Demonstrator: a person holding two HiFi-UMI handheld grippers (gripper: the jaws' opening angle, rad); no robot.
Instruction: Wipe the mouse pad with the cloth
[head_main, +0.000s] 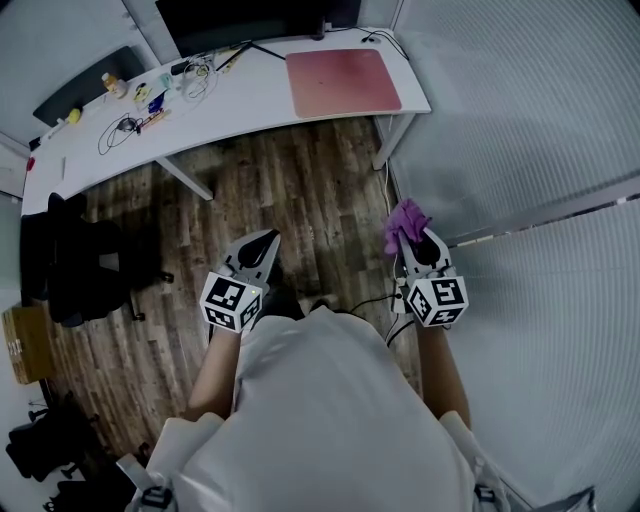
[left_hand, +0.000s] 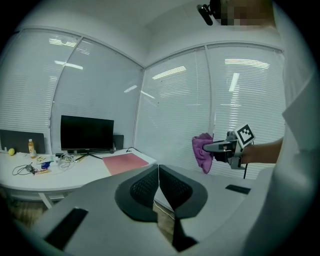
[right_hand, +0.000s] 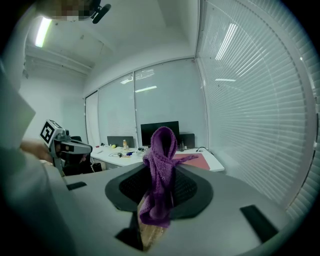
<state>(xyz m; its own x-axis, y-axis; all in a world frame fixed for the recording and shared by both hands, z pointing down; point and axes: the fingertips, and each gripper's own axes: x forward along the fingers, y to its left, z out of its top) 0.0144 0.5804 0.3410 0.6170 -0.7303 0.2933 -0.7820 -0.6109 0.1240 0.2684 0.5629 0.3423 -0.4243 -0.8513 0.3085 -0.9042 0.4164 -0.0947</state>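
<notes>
One purple cloth (head_main: 405, 216) pinched in right gripper (head_main: 410, 240); left gripper (head_main: 268, 240) closed, empty; one seemingly reddish mouse pad (head_main: 343, 82) on desk (head_main: 250, 100).

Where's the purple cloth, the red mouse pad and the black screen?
cloth (right_hand: 160, 170), right gripper view, its bunched middle
mouse pad (head_main: 342, 82), head view, middle of its top
screen (left_hand: 86, 134), left gripper view, middle of its dark panel

A purple cloth (head_main: 405, 221) in the right gripper (head_main: 411, 242)
</notes>
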